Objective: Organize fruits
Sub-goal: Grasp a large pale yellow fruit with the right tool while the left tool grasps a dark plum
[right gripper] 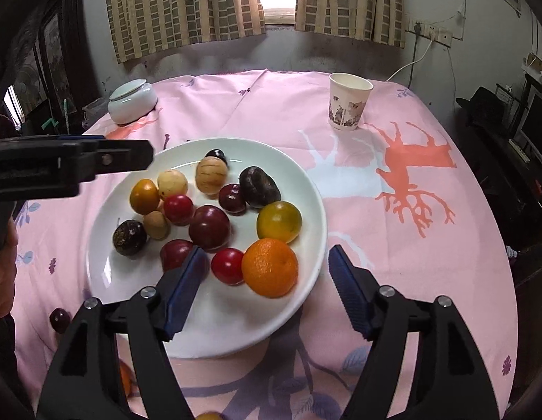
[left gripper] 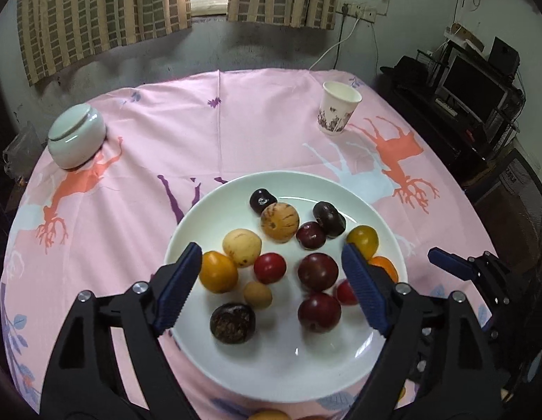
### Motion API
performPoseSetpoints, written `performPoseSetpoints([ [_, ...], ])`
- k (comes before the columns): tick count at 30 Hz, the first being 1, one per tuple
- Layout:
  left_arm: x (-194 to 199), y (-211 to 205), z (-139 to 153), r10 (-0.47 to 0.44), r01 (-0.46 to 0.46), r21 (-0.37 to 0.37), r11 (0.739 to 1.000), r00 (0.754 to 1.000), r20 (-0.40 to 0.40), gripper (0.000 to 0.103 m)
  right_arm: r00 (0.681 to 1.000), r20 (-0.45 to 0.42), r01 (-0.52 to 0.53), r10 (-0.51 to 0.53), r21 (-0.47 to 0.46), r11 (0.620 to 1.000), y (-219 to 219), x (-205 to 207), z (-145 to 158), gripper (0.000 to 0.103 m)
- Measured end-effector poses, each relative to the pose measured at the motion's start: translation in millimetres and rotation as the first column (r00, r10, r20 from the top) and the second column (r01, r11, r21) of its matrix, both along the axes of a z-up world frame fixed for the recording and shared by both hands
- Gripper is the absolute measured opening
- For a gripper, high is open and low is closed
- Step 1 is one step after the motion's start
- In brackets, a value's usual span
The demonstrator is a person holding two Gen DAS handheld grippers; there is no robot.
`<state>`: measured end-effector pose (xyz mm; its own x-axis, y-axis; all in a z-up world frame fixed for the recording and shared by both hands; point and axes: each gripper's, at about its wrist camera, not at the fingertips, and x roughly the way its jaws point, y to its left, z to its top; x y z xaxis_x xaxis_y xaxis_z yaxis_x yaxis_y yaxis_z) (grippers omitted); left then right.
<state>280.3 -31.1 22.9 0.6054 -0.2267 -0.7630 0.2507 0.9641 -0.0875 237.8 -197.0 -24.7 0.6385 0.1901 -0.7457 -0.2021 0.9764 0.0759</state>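
White plate (right gripper: 306, 189), centre of the table, resting on the pink tablecloth (right gripper: 428, 262); holds the sorted fruit. Contents: one orange (right gripper: 270, 267) at the near right rim, touching a small red plum (right gripper: 228, 266); a yellow-green citrus (right gripper: 279, 221) just behind the orange; dark red plums (right gripper: 209, 226) mid-plate; a wrinkled dark passion fruit (right gripper: 129, 237) at the near left; a striped tan melon-like fruit (right gripper: 211, 176) toward the far side. Loose item: one dark fruit (right gripper: 59, 320) on the cloth, left of the plate. Left gripper (left gripper: 272, 287): jaws spread wide above the plate, gripping nothing. Right gripper (right gripper: 267, 292): jaws likewise parted, empty, with the orange between the fingertips. Far side: paper cup (right gripper: 348, 101) right, lidded white jar (right gripper: 132, 99) left.
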Motion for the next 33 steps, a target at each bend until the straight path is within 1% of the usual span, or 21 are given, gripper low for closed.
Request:
performPoseSetpoints([
  [1, -16.4, 8.5, 5.8, 0.008, -0.008, -0.002, 1.0, 1.0, 0.021, 0.091, 1.0, -0.006, -0.003, 0.003, 0.006, 1.0, -0.9, -7.3, 5.4, 0.074],
  [2, -33.2, 16.5, 9.5, 0.02, -0.02, 0.0, 1.0, 0.999, 0.038, 0.091, 1.0, -0.016, -0.005, 0.005, 0.018, 1.0, -2.7, -18.1, 11.3, 0.08],
  [3, -50.9, 25.1, 11.2, 0.027, -0.027, -0.003, 1.0, 0.998, 0.053, 0.092, 1.0, -0.021, -0.006, 0.007, 0.029, 1.0, -4.2, -28.4, 15.6, 0.089],
  [5, -88.1, 44.4, 9.5, 0.057, -0.055, -0.03, 0.998, 0.996, 0.071, 0.092, 1.0, -0.009, -0.01, 0.011, 0.051, 0.999, -5.9, -56.4, 23.4, 0.097],
  [8, -136.9, 68.4, -6.2, 0.114, -0.109, -0.06, 0.992, 0.99, 0.081, 0.093, 0.999, 0.007, -0.031, 0.031, 0.056, 0.998, -2.4, -97.5, 26.4, 0.097],
  [10, -163.6, 80.9, -22.2, 0.158, -0.154, -0.047, 0.987, 0.983, 0.09, 0.093, 0.999, 0.016, -0.037, 0.036, 0.069, 0.997, 0.1, -125.6, 24.6, 0.098],
  [12, -181.7, 92.2, -36.6, 0.203, -0.202, -0.024, 0.979, 0.975, 0.085, 0.093, 0.999, 0.029, -0.025, 0.023, 0.074, 0.997, 3.6, -148.9, 19.8, 0.099],
  [15, -199.5, 107.3, -48.8, 0.232, -0.231, -0.017, 0.973, 0.971, 0.062, 0.093, 0.999, 0.021, -0.026, 0.024, 0.08, 0.996, 12.7, -170.8, 7.8, 0.099],
  [19, -222.5, 122.4, -47.4, 0.251, -0.25, -0.017, 0.968, 0.965, 0.079, 0.093, 0.996, -0.018, -0.082, 0.083, 0.069, 0.994, 36.4, -185.1, -6.0, 0.099],
  [22, -236.3, 131.2, -47.4, 0.258, -0.257, -0.027, 0.966, 0.962, 0.085, 0.093, 0.99, -0.027, -0.138, 0.14, 0.072, 0.988, 58.7, -192.3, -11.1, 0.099],
  [26, -247.7, 141.5, -53.2, 0.269, -0.266, -0.047, 0.963, 0.96, 0.074, 0.093, 0.976, -0.027, -0.214, 0.215, 0.043, 0.976, 85.9, -195.0, -21.2, 0.099],
  [29, -253.9, 149.9, -58.2, 0.277, -0.274, -0.059, 0.96, 0.959, 0.061, 0.093, 0.976, -0.047, -0.21, 0.211, 0.015, 0.977, 97.6, -185.7, -34.0, 0.099],
  [31, -257.1, 154.8, -59.7, 0.283, -0.279, -0.063, 0.958, 0.957, 0.06, 0.093, 0.976, -0.065, -0.205, 0.208, 0.043, 0.978, 98.0, -177.6, -39.7, 0.099],
  [32, -257.4, 156.5, -60.1, 0.285, -0.282, -0.065, 0.957, 0.957, 0.058, 0.093, 0.978, -0.071, -0.193, 0.196, 0.054, 0.98, 97.8, -172.8, -42.4, 0.096],
  [33, -257.5, 158.7, -61.0, 0.288, -0.284, -0.068, 0.956, 0.956, 0.055, 0.093, 0.978, -0.081, -0.186, 0.19, 0.053, 0.981, 99.1, -168.4, -45.1, 0.089],
])
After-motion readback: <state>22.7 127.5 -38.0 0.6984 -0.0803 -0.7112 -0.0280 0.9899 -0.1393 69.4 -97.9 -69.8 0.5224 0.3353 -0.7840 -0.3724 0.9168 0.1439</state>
